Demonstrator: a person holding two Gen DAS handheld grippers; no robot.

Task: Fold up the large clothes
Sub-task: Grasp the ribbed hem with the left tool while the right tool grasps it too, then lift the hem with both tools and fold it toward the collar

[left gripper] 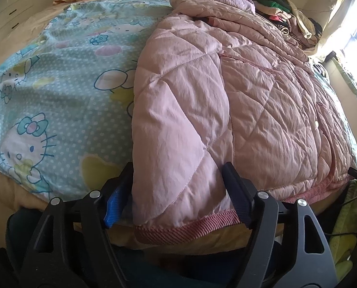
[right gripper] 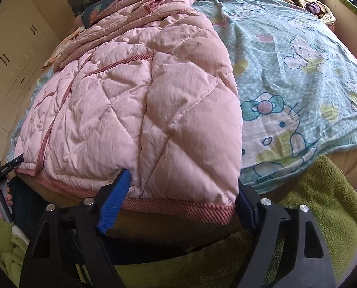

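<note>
Pink quilted jacket [left gripper: 226, 100] hem corners between both grippers' jaws.

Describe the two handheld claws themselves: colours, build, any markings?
Both match. The left claw and the right claw have matte black angular arms with triangular cut-outs and round silver pivot bolts. The fingers carry ribbed blue pads. In the right wrist view the other claw's black body shows small white lettering, too small to read.

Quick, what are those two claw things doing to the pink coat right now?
Left gripper: closed around the hem corner of the pink quilted jacket.
Right gripper: closed around the jacket's other hem corner.
</note>
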